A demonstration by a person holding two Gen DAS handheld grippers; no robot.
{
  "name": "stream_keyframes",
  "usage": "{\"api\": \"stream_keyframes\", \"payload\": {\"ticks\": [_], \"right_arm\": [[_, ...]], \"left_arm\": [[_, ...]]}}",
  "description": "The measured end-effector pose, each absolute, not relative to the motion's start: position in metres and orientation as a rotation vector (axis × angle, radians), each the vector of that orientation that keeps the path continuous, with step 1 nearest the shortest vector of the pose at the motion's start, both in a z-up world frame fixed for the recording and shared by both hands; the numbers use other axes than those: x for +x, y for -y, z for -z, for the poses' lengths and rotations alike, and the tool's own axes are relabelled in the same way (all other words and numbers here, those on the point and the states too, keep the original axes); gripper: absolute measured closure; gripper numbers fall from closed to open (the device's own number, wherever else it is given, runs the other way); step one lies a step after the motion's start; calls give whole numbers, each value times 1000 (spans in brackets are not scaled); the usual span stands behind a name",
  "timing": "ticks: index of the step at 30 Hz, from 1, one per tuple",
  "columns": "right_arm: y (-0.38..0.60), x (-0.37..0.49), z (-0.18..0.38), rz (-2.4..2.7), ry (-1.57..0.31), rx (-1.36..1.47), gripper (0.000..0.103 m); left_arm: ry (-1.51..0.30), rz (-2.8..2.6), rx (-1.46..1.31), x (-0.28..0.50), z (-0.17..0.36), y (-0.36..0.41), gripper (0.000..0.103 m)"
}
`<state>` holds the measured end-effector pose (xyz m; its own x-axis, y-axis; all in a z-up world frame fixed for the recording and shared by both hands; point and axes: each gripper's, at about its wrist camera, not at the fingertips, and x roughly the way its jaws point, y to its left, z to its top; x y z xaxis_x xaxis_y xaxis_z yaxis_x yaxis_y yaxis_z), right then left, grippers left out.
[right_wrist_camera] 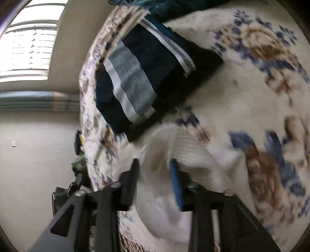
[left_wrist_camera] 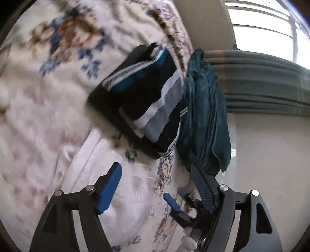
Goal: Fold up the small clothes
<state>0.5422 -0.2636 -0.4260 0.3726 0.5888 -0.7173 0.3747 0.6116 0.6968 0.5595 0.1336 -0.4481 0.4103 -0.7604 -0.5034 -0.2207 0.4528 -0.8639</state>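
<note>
A white ribbed garment (left_wrist_camera: 100, 174) lies crumpled on the flowered bedspread (left_wrist_camera: 48, 87). My left gripper (left_wrist_camera: 155, 170) hovers over it, its blue pads wide apart and nothing between them. One blue-padded finger (left_wrist_camera: 171, 200) of my right gripper shows low in the left wrist view, held by a white-gloved hand (left_wrist_camera: 187, 241). In the right wrist view my right gripper (right_wrist_camera: 155, 166) is open, and the white garment (right_wrist_camera: 186, 151) lies loose under and between its fingers. A stack of folded dark clothes (left_wrist_camera: 145, 97) (right_wrist_camera: 139, 77) with white and grey bands sits near the bed's edge.
A teal velvet garment (left_wrist_camera: 205, 116) (right_wrist_camera: 155, 7) hangs off the bed's edge beside the stack. Beyond it are a pale wall (left_wrist_camera: 271, 155), a grey-green curtain (left_wrist_camera: 261, 85) and a bright window (left_wrist_camera: 261, 29). Small dark items (right_wrist_camera: 78, 143) sit by the bed's side.
</note>
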Motion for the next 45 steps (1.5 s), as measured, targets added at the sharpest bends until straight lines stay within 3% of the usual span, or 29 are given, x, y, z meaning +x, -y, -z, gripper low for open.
{"api": "stream_keyframes", "payload": {"ticks": [5,11,13,14,15,17,26,28,29,30,31,32,34,36,42,45], "right_arm": [[288,528,422,-108,-1204,820,45],[294,521,474,-83,-1327,804,45],[288,530,487,-120,-1338,820,46],[284,535,489,-142,-1330,817,57],[278,541,488,-138,-1328,777,83],[271,545,481,-147,-1321,730,98],[278,540,428,-178,-1221,720,102],[279,551,441,-184,-1288,747,99],[279,556,450,-187,-1327,763,83],[278,563,465,-184,-1372,780,49],[278,565,471,-187,-1382,800,39],[279,567,483,-192,-1385,852,39],[277,569,494,-192,-1396,899,46],[274,568,494,-177,-1363,883,97],[270,563,444,-151,-1210,744,98],[280,578,465,-68,-1253,722,98]], "left_arm": [[-1203,447,-587,568,437,-97,26],[-1335,441,-235,585,487,-41,28],[-1328,434,-198,585,493,-36,64],[-1323,424,-194,584,492,-36,97],[-1291,407,-213,582,486,-41,97],[-1243,388,-257,578,472,-49,98],[-1199,305,-351,576,446,-80,98],[-1213,299,-350,581,452,-80,98],[-1215,297,-343,582,453,-79,98],[-1213,293,-333,582,453,-79,98],[-1212,295,-333,583,455,-76,98],[-1210,289,-333,584,455,-76,98],[-1204,281,-339,583,455,-78,98],[-1200,270,-355,584,455,-82,98],[-1220,246,-369,594,465,-87,98],[-1313,232,-355,616,503,-78,98]]}}
